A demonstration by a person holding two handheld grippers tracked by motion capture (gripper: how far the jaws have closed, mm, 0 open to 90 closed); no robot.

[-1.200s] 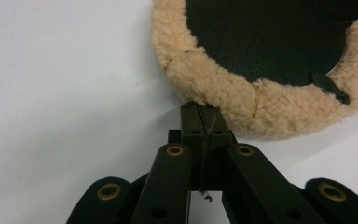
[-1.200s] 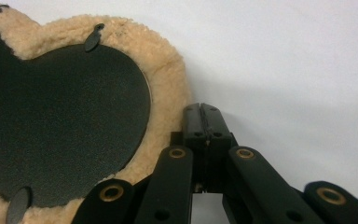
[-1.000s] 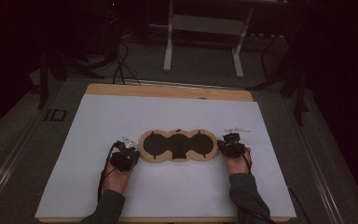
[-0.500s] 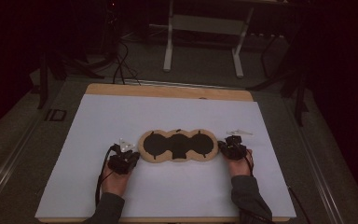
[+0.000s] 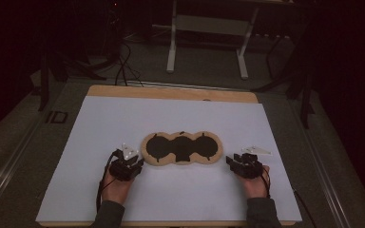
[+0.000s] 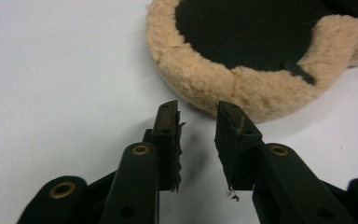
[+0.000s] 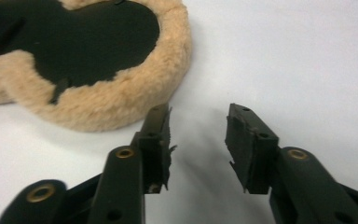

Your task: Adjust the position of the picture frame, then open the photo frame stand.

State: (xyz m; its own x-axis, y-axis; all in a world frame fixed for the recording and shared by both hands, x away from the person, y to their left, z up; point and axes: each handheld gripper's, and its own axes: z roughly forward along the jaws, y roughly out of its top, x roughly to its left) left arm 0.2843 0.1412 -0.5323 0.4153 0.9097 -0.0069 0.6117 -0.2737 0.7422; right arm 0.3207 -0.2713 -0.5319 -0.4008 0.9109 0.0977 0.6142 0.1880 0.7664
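The left tool has its jaws apart, having just been opening, with nothing between them; its tips sit just short of the left end of the fleece-rimmed black pad. The right tool mirrors it off the pad's right end, jaws likewise just opened and empty, a little farther clear. Both seem to have let the pad lie flat on the white table. Nothing blocks either tool; stands and cables lie well beyond the table.
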